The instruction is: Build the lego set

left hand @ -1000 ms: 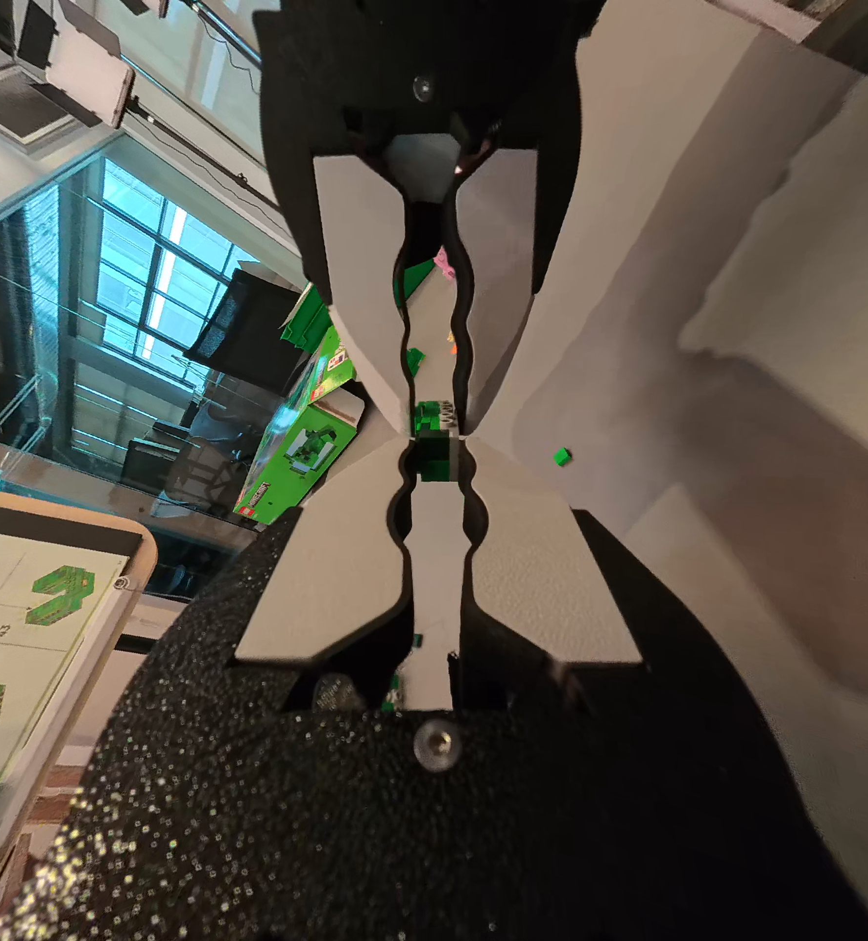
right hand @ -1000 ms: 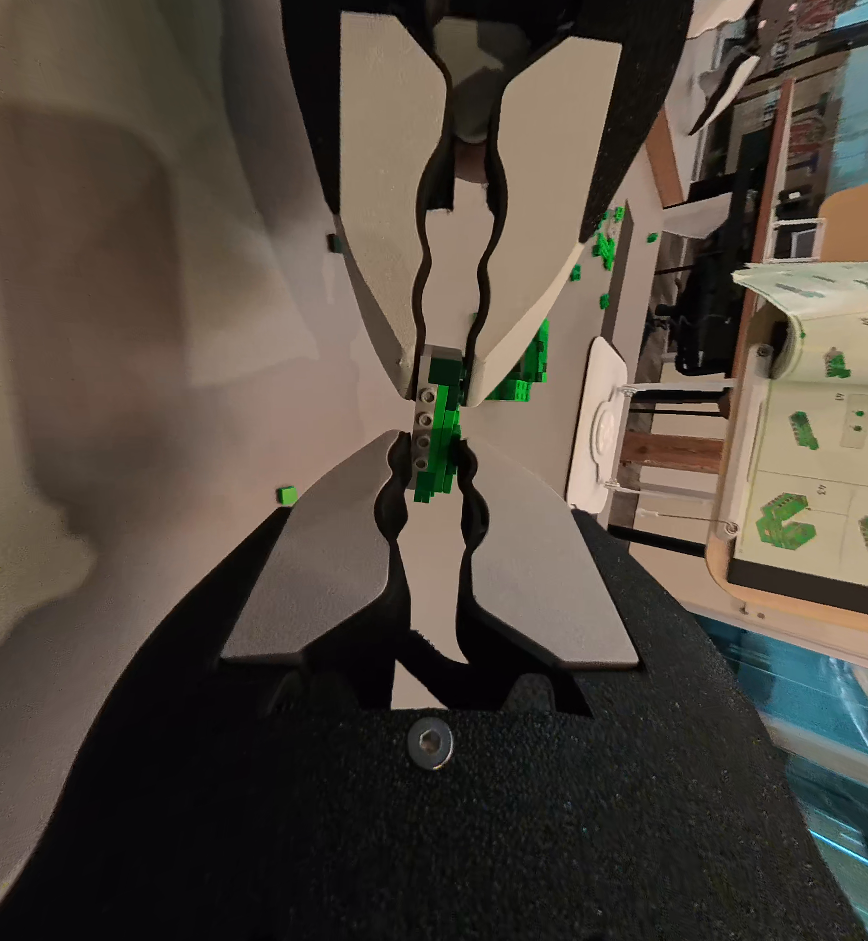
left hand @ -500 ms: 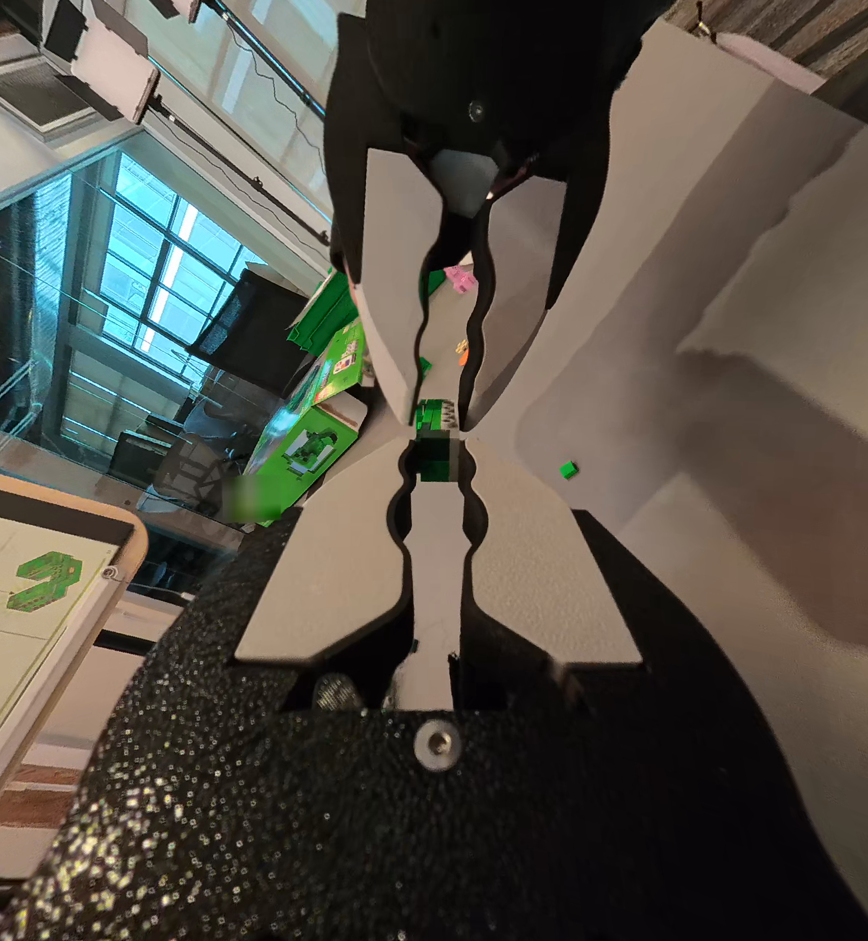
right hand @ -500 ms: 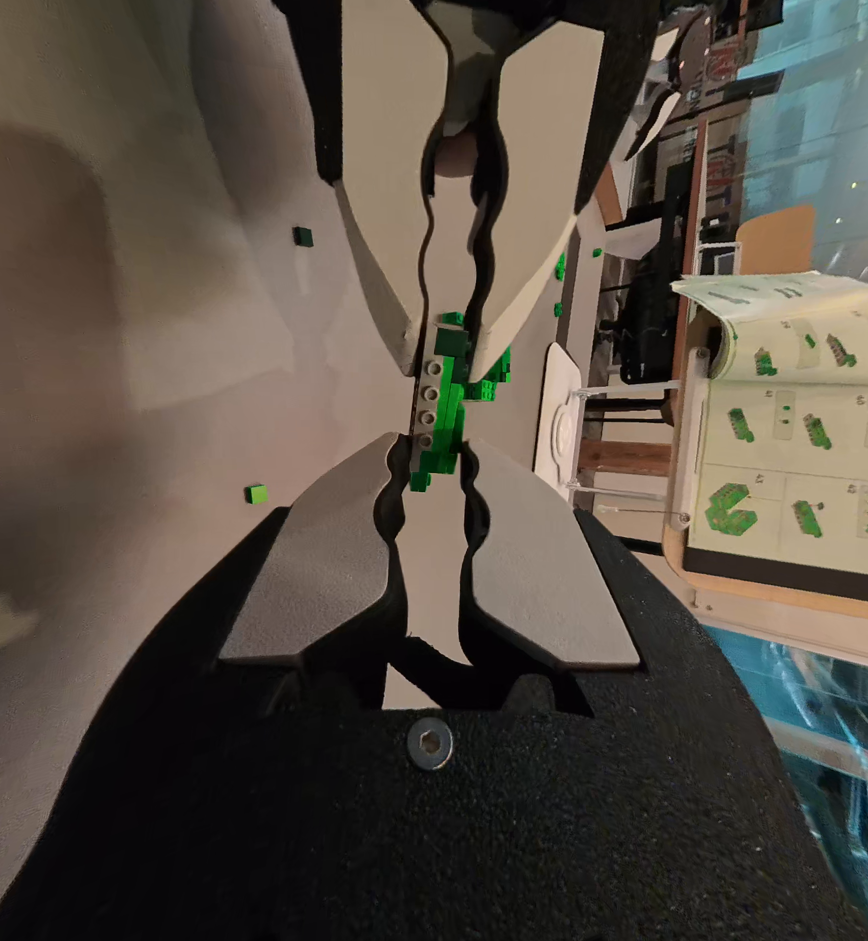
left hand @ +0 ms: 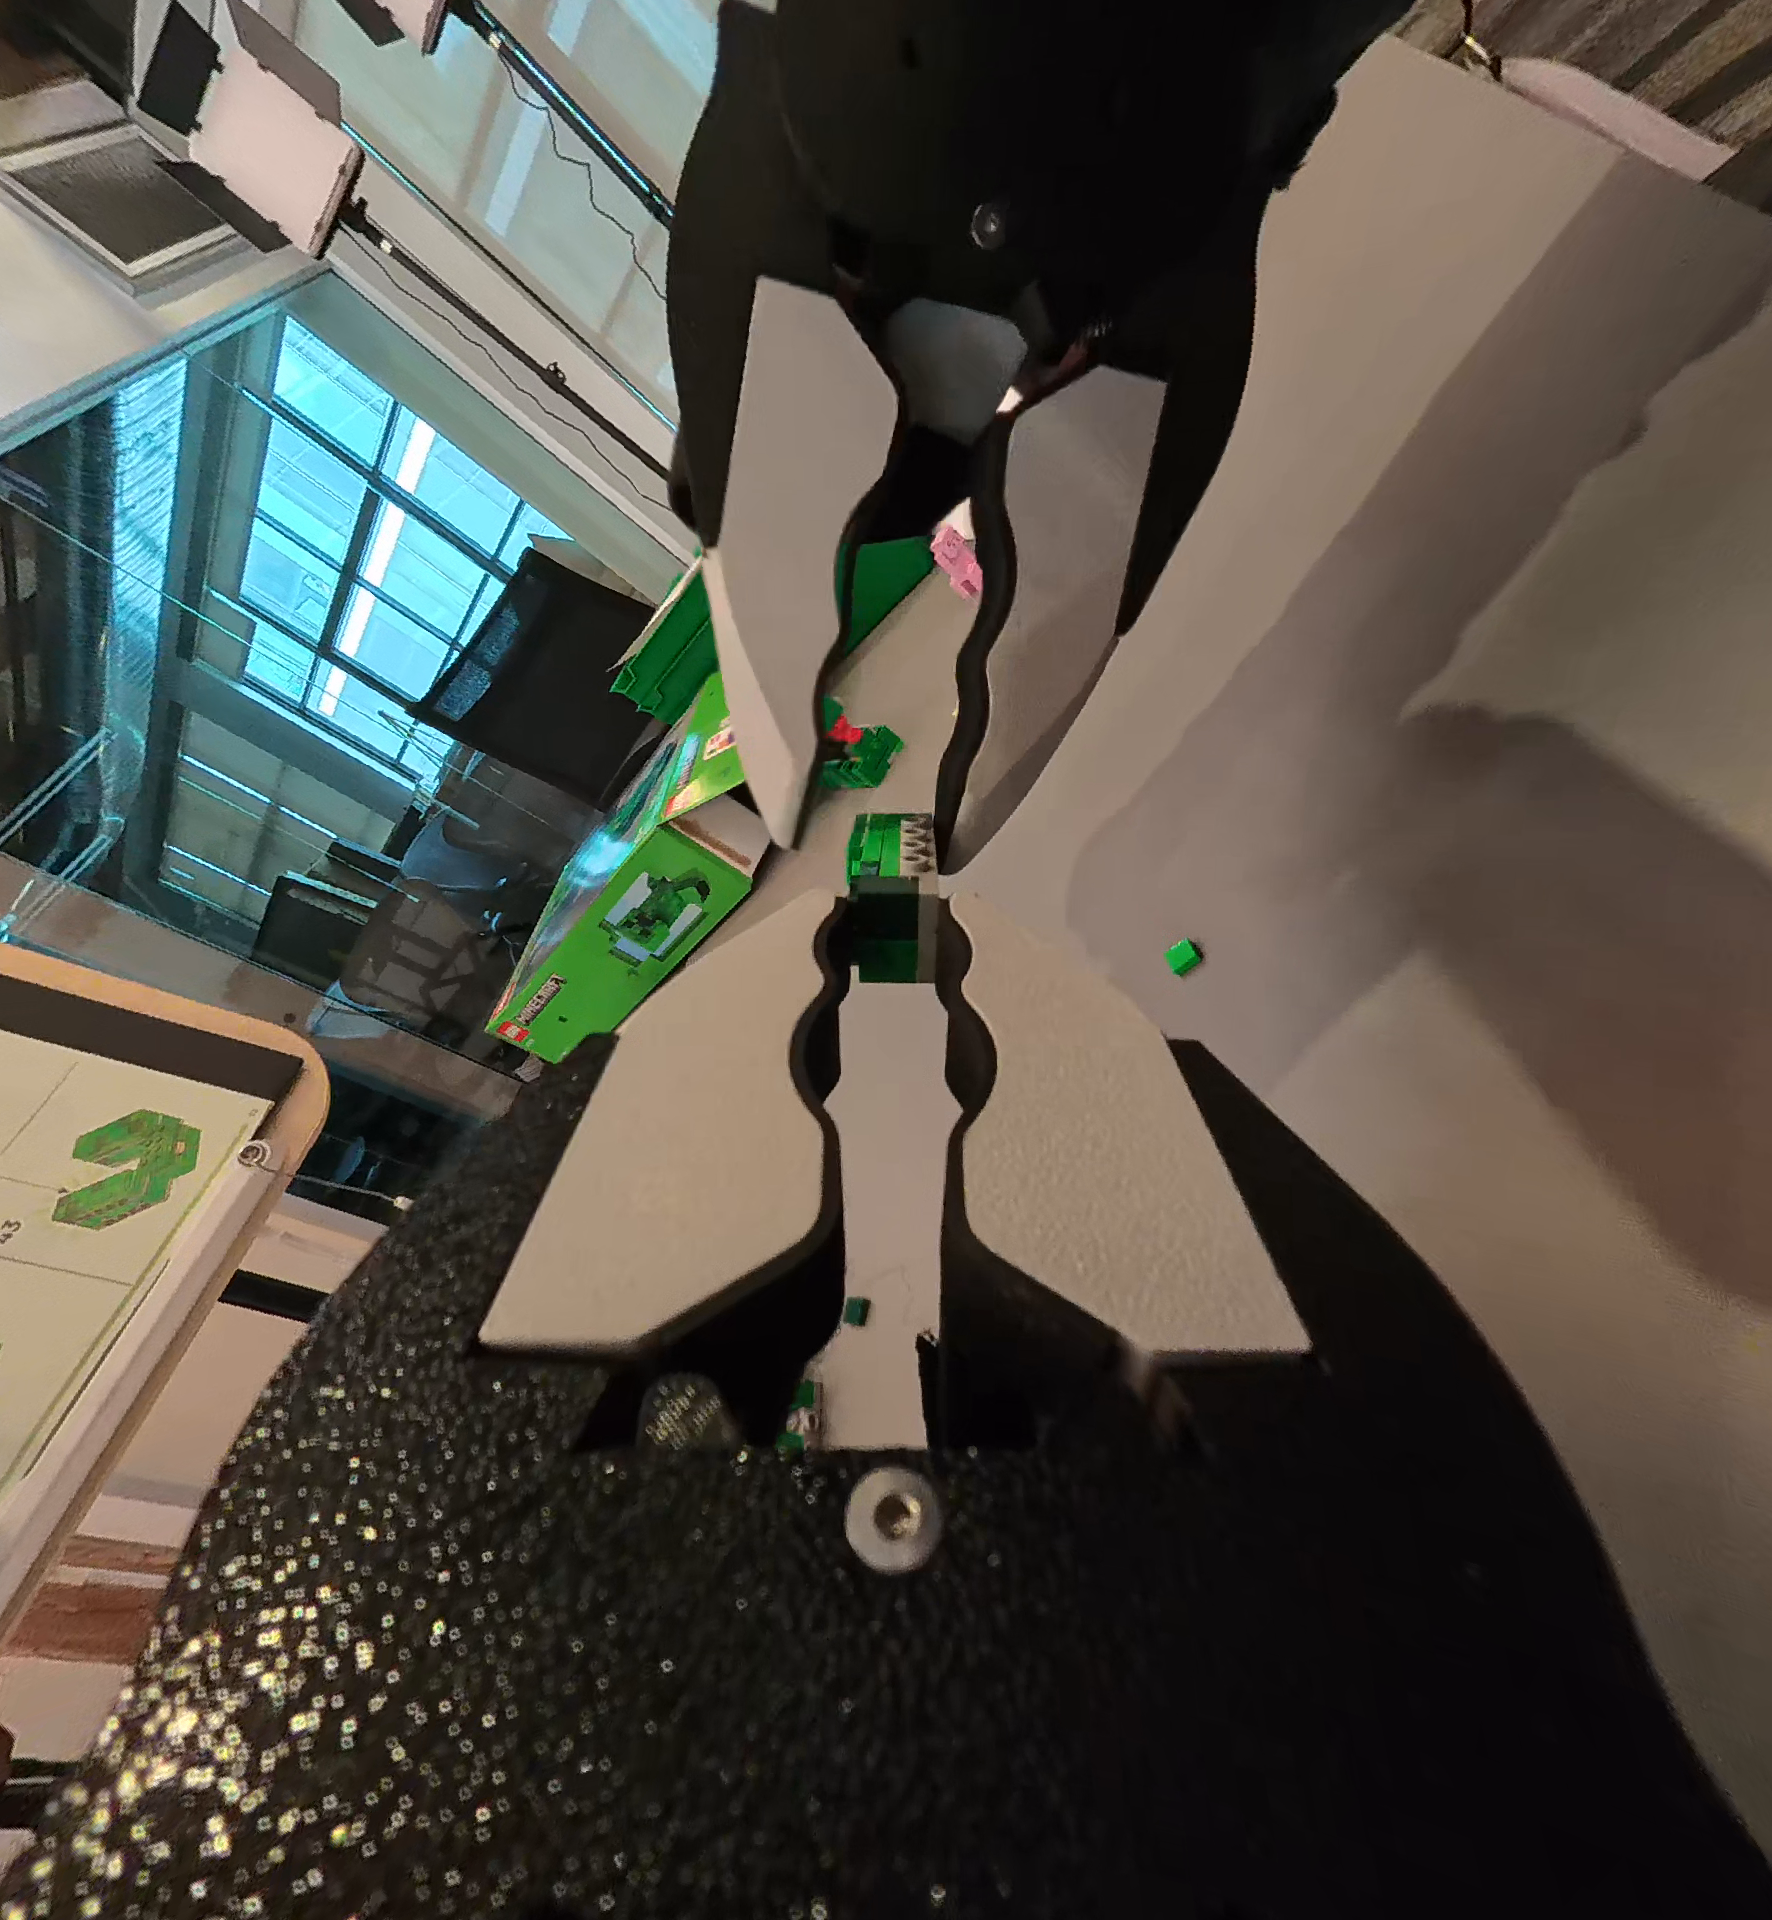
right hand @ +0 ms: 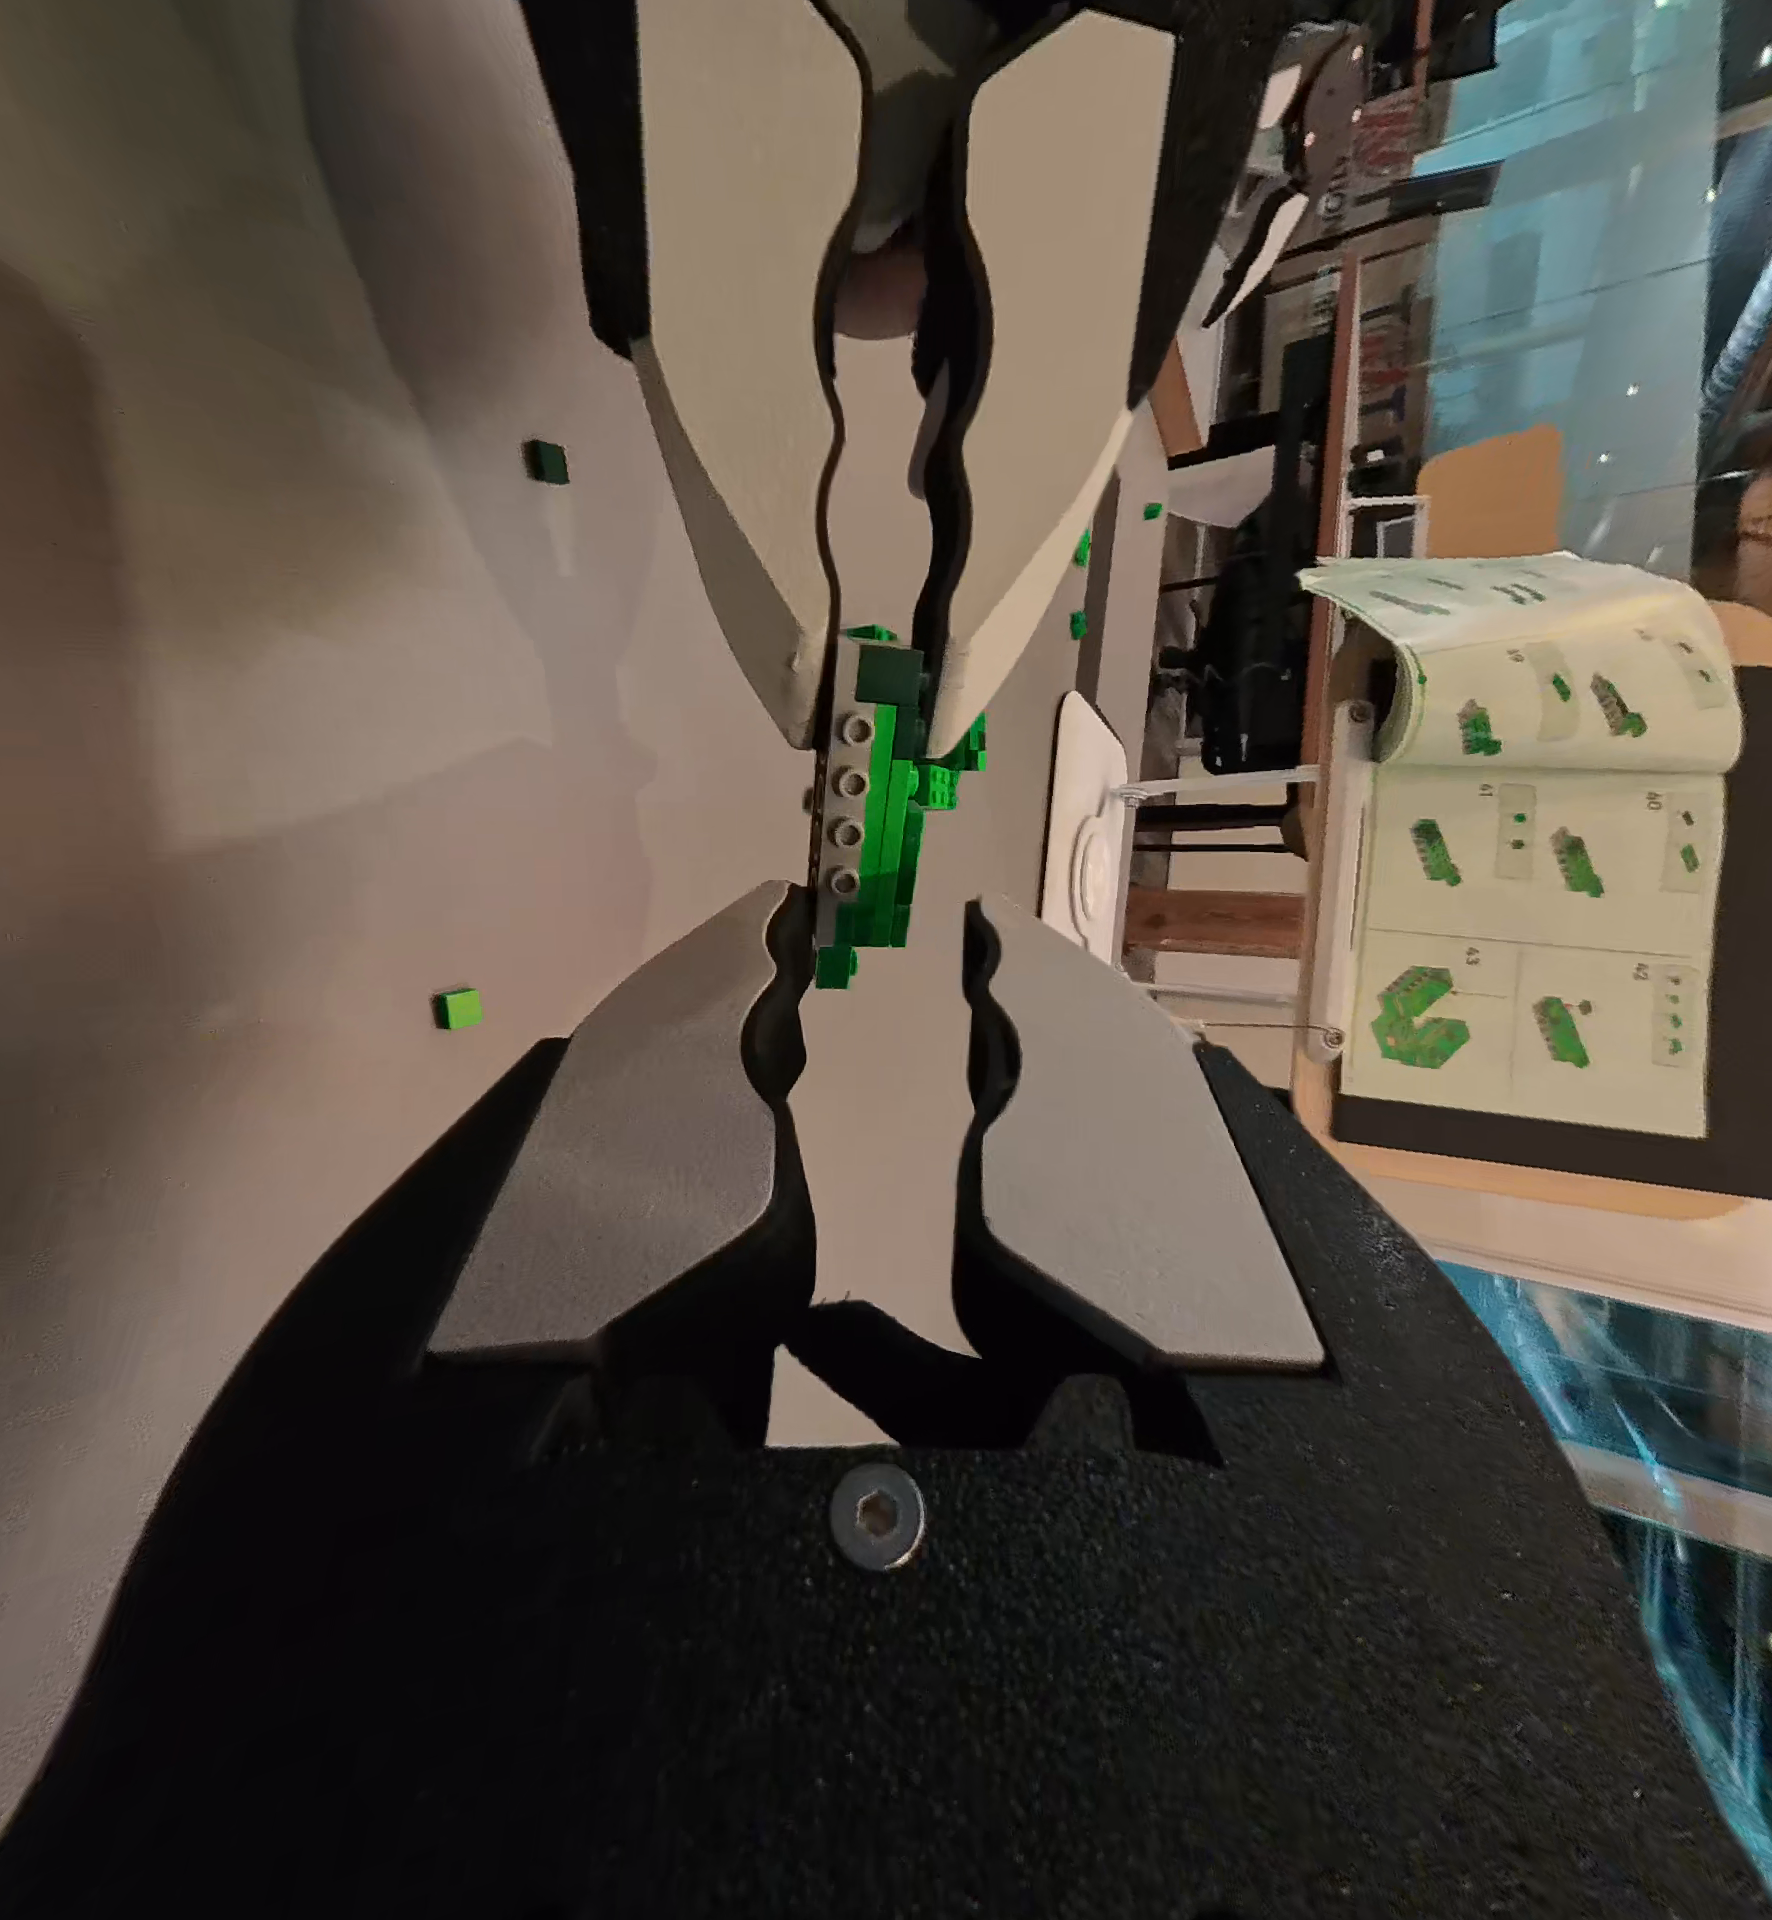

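Note:
A small green and grey lego assembly (left hand: pixel 892 940) is held above the white table (left hand: pixel 1381 644). My left gripper (left hand: pixel 890 909) is shut on one end of it. In the right wrist view the left gripper (right hand: pixel 874 727) comes in from the top and pinches the assembly (right hand: pixel 877 831) at its far end. My right gripper (right hand: pixel 882 899) is open. Its left fingertip (right hand: pixel 773 914) touches the grey studded side and the right fingertip stands clear of the green side. In the left wrist view the right gripper (left hand: pixel 866 842) shows opposite, jaws spread.
Loose green bricks lie on the table (left hand: pixel 1183 956) (right hand: pixel 458 1008) (right hand: pixel 546 460). A green lego box (left hand: pixel 633 914) and a small brick pile (left hand: pixel 861 758) lie farther off. The open instruction booklet (right hand: pixel 1526 883) stands on a holder at the table's edge.
My right gripper's jaws have opened and let go of the assembly, which they pinched a second ago. My left gripper keeps its hold on it.

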Motion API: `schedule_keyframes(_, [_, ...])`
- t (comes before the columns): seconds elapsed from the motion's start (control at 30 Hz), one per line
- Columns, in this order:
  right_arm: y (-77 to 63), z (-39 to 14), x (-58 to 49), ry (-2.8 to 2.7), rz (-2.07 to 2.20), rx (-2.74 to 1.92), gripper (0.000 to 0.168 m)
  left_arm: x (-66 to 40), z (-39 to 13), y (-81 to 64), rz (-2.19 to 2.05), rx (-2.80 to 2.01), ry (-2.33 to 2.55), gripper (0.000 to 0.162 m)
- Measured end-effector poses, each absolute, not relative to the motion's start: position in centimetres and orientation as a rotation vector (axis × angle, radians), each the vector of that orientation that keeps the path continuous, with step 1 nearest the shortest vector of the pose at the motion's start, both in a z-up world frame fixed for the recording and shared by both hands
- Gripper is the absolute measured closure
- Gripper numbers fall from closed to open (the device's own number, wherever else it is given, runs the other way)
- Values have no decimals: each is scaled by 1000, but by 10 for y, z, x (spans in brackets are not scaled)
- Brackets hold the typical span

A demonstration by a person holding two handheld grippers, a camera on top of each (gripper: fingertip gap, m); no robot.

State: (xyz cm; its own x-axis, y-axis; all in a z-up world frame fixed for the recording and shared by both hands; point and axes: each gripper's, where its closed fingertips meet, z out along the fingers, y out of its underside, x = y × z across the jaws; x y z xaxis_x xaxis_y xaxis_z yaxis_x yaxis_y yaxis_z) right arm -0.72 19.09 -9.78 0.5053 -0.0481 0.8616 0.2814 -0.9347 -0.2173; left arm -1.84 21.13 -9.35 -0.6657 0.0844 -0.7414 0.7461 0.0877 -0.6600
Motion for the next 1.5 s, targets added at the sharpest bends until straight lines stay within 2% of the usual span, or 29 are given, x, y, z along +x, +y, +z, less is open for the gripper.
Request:
schedule_keyframes(0.07, [191,-101,-8,-205,-1376,-2438,151,-18,-92,211,-1627,805,1829,146])
schedule_keyframes(0.2, [186,-92,1,-218,-1510,-2387,152,-14,-84,209,-1732,694,1835,141])
schedule_keyframes(0.23, [183,-88,4,-235,-1577,-2368,152,-12,-81,209,-1775,638,1856,126])
schedule_keyframes(0.3, [179,-80,8,-297,-1714,-2309,152,-2,-82,206,-1817,506,1975,107])
schedule_keyframes(0.37, [179,-76,10,-361,-1827,-2278,152,1,-85,204,-1914,388,2114,95])
schedule_keyframes(0.57, [187,-69,12,-479,-2028,-2187,152,1,-81,205,-2141,222,2269,118])
schedule_keyframes(0.67, [187,-66,15,-494,-2087,-2177,152,0,-80,206,-2135,239,2256,142])
schedule_keyframes(0.77, [190,-63,16,-399,-2040,-2125,151,3,-78,208,-2099,256,2190,143])
schedule_keyframes(0.9, [179,-62,18,-55,-1764,-2144,131,9,-79,212,-2034,320,2114,144])
schedule_keyframes(1.03, [168,-102,5,250,-1097,-2293,137,17,-90,214,-1931,382,2109,144])
schedule_keyframes(1.23, [173,-145,-29,367,-455,-2255,144,27,-113,213,-1860,389,2198,144])
schedule_keyframes(1.33, [176,-149,-34,424,-278,-2170,148,25,-113,213,-1867,386,2234,144])
schedule_keyframes(1.5, [166,-156,-31,401,-286,-2214,151,28,-113,215,-1838,394,2218,143])
